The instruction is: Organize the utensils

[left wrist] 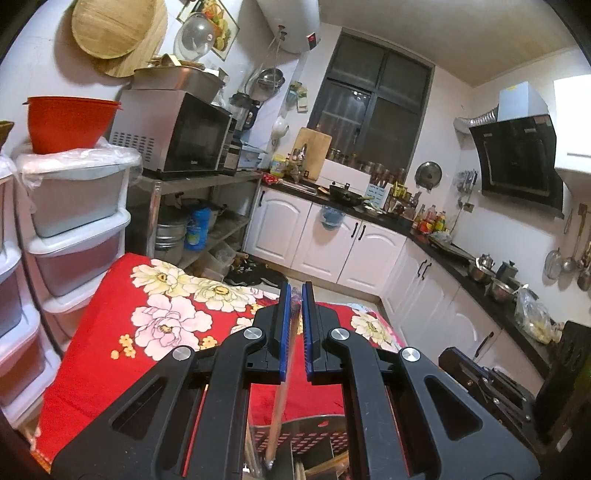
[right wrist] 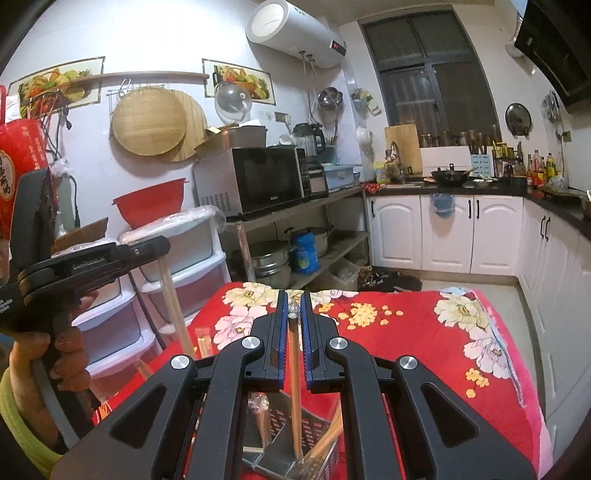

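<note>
Left gripper (left wrist: 294, 295) clenched on chopsticks (left wrist: 284, 376); right gripper (right wrist: 293, 301) clenched on another pair (right wrist: 294, 376), both hanging over the perforated metal holder (right wrist: 317, 421) on the near red floral cloth (right wrist: 424, 350)

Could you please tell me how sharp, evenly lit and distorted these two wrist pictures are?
Left wrist view: strong fisheye bend with dark corners, warm indoor light, black window, and the chopstick in the left tongs looks soft. Right wrist view: same curvature, glare on the water heater.
</note>
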Demonstrator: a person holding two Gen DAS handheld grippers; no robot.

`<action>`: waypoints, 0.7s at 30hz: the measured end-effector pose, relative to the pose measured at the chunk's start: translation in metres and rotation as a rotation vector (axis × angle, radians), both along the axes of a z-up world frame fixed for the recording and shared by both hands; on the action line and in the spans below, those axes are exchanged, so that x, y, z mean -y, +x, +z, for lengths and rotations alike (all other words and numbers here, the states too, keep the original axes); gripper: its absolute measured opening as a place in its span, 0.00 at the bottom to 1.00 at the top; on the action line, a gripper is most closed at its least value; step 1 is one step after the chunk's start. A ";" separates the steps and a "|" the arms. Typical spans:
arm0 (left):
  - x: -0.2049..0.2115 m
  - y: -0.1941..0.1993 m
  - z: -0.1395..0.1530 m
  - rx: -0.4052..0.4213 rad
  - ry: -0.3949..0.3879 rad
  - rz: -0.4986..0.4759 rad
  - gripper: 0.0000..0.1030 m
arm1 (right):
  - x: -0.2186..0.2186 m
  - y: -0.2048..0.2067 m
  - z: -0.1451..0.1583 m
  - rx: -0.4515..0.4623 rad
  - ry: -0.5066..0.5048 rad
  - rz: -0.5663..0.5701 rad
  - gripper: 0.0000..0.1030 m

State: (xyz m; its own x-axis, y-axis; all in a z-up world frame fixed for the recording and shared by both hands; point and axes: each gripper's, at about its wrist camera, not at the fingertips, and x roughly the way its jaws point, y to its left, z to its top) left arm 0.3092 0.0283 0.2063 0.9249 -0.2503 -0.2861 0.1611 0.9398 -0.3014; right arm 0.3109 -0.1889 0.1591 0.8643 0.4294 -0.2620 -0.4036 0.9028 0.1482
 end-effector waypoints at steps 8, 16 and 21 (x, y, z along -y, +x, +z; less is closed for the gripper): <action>0.013 0.009 -0.027 -0.028 0.017 -0.015 0.02 | 0.002 0.007 -0.016 -0.034 0.012 0.024 0.07; 0.016 0.014 -0.051 -0.079 0.035 -0.022 0.02 | 0.003 0.012 -0.034 -0.082 0.013 0.036 0.07; 0.020 0.014 -0.064 -0.120 0.057 -0.036 0.02 | 0.002 0.011 -0.041 -0.103 0.014 0.044 0.07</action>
State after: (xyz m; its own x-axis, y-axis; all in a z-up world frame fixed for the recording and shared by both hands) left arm 0.3229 0.0086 0.1422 0.8738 -0.2633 -0.4088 0.1612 0.9500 -0.2673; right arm 0.3215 -0.1909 0.1182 0.8133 0.4703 -0.3425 -0.4246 0.8823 0.2032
